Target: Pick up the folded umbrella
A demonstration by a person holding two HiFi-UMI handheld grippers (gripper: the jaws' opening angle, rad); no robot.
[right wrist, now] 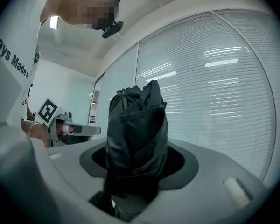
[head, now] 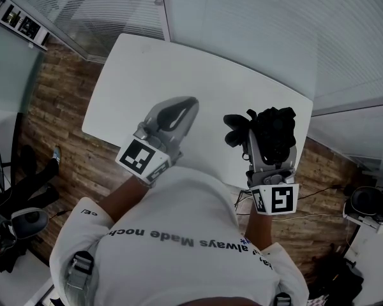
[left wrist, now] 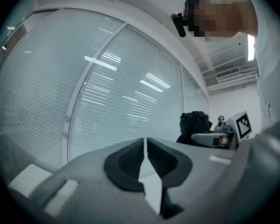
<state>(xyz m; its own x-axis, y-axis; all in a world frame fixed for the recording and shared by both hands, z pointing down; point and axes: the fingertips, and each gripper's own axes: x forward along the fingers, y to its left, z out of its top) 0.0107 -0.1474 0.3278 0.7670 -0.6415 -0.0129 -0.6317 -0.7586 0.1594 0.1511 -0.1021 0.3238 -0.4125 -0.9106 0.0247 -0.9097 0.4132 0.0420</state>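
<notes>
Right gripper [right wrist: 137,164]: grey two-jaw tool, jaws part-way open and clamped on the black folded fabric umbrella [right wrist: 137,125], which stands upright between them at centre frame. In the head view the umbrella sits right of centre, over the white rounded table [head: 147,69].

Left gripper [left wrist: 145,160]: jaws closed to a thin slit, nothing between them, lower centre of frame.

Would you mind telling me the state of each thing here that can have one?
Umbrella: folded, gripped.
Right claw: shut on it.
Left claw: shut, empty.
Blinds: lowered.
</notes>
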